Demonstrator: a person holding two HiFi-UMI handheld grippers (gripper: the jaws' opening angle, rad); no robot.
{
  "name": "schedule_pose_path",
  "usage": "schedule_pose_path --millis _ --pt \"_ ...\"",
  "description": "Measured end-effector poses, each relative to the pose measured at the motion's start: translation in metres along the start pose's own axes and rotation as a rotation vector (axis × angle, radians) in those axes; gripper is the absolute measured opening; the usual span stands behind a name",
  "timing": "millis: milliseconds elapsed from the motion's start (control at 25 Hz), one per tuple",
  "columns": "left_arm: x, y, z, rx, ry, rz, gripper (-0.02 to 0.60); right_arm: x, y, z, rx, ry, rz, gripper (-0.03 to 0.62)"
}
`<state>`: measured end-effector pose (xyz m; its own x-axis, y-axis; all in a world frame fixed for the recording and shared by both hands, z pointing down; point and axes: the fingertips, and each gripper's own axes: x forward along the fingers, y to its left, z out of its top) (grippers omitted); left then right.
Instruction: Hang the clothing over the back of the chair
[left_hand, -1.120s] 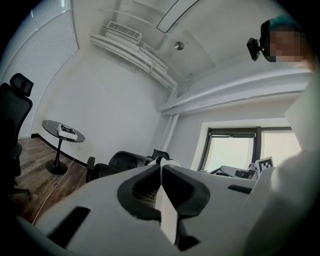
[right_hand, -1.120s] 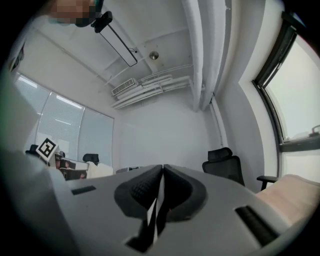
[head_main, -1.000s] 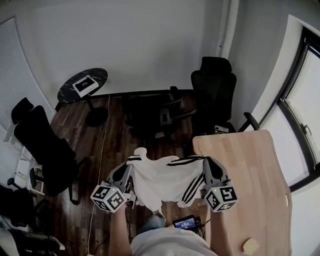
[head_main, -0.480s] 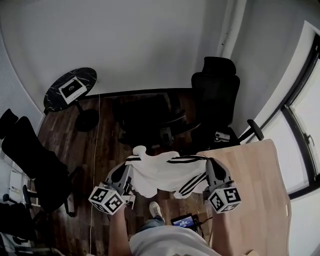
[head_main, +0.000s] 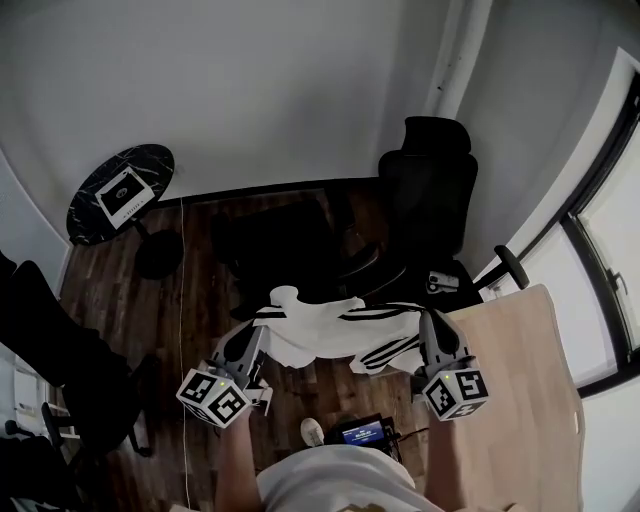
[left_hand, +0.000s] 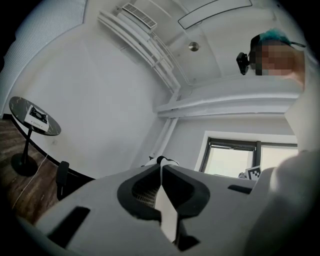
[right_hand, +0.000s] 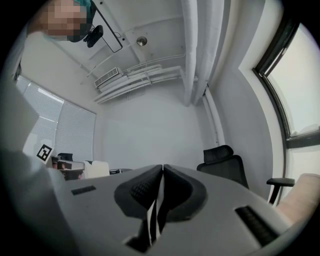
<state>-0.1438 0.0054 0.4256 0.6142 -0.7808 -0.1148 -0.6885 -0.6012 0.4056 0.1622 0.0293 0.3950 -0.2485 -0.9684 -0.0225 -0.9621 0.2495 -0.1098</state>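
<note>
Left gripper (head_main: 262, 322) and right gripper (head_main: 428, 318) are each clamped on the striped shirt (head_main: 330, 330), stretched between them. The dark shape behind is probably a chair (head_main: 290, 250).

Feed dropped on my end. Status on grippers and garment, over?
Both shut on shirt: left gripper, right gripper. Shirt stretched between them, not yet over chair back. Close at right, wooden table.

White clothing (head_main: 325, 335) now nearer chair (head_main: 290, 250)
</note>
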Motion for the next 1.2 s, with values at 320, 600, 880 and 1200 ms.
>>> schedule_pose_path --millis 320,600,880,1200 --pt "0.032 0.021 0.007 0.017 0.012 -0.021 0.026 0.031 -0.01 0.009 -0.015 -0.021 -0.018 0.02" --pt "0.048 0.037 0.0 0.023 0.058 -0.017 0.026 0.056 -0.015 -0.001 0.009 -0.018 -0.013 0.02" --pt "0.047 0.042 -0.002 -0.004 0.056 -0.017 0.026 0.056 -0.025 -0.002 0.015 -0.018 -0.022 0.02" --pt "0.049 0.049 0.026 0.008 0.027 -0.01 0.026 0.065 -0.03 0.033 -0.018 -0.074 -0.028 0.02"
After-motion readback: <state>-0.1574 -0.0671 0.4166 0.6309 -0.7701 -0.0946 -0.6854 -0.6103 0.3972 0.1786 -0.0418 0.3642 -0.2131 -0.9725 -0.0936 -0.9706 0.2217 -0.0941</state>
